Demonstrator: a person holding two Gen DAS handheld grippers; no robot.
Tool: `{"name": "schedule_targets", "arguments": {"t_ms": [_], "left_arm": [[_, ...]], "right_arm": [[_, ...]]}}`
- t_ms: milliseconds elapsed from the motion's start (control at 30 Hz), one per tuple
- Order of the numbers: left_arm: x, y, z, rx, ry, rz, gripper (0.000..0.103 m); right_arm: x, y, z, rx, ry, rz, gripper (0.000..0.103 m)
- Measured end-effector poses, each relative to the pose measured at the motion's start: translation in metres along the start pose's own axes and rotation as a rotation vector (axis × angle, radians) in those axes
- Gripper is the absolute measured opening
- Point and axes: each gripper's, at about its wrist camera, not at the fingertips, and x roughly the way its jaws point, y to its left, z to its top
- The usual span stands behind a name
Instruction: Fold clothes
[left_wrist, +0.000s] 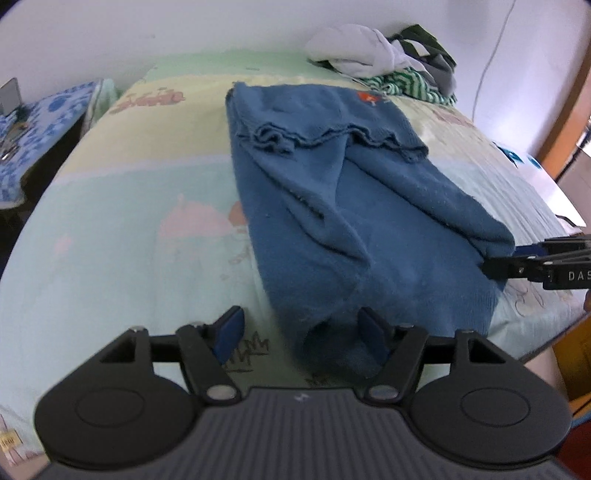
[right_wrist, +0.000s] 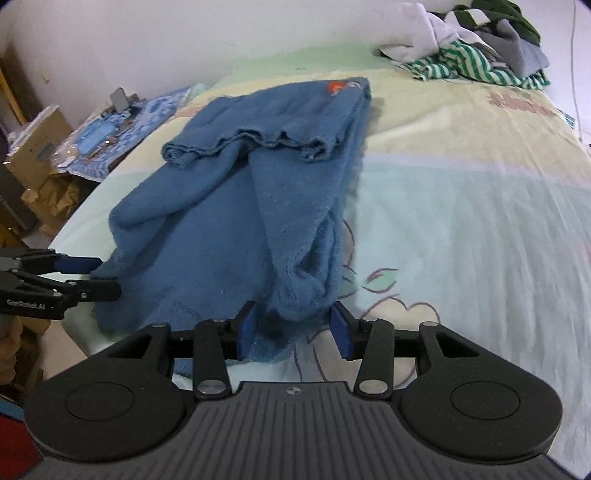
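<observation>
Blue knitted sweater (left_wrist: 354, 206) lay folded on the bed (left_wrist: 122, 206) (pastel sheet); both tongs, left (left_wrist: 301, 332) and right (right_wrist: 293, 328), gaped at its near hem.

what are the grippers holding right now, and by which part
Nothing is held: the fingers of both the left gripper and right gripper stand open at the near corners of the blue sweater.

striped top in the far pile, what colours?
Green and white stripes on the striped top; clearest in the right wrist view.
</observation>
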Motion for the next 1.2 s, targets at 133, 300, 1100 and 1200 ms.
{"name": "schedule_targets", "arguments": {"t_ms": [133,300,1100,1200], "left_arm": [[0.000,-0.003,0.000,-0.029,-0.018,-0.023,0.047],[-0.001,0.008,-0.002,-0.089,-0.039,-0.041,0.024],[-0.056,0.042,0.086,-0.154,-0.126,-0.244,0.007],[-0.056,0.054,0.104,-0.191,-0.152,-0.267,0.007]], "right_arm": [[0.002,0.006,-0.003,-0.046,-0.034,-0.026,0.039],[0.003,0.015,-0.008,-0.139,-0.061,-0.076,0.024],[-0.037,-0.035,0.075,0.346,-0.082,0.227,0.012],[-0.038,-0.041,0.094,0.389,-0.119,0.255,0.012]]}}
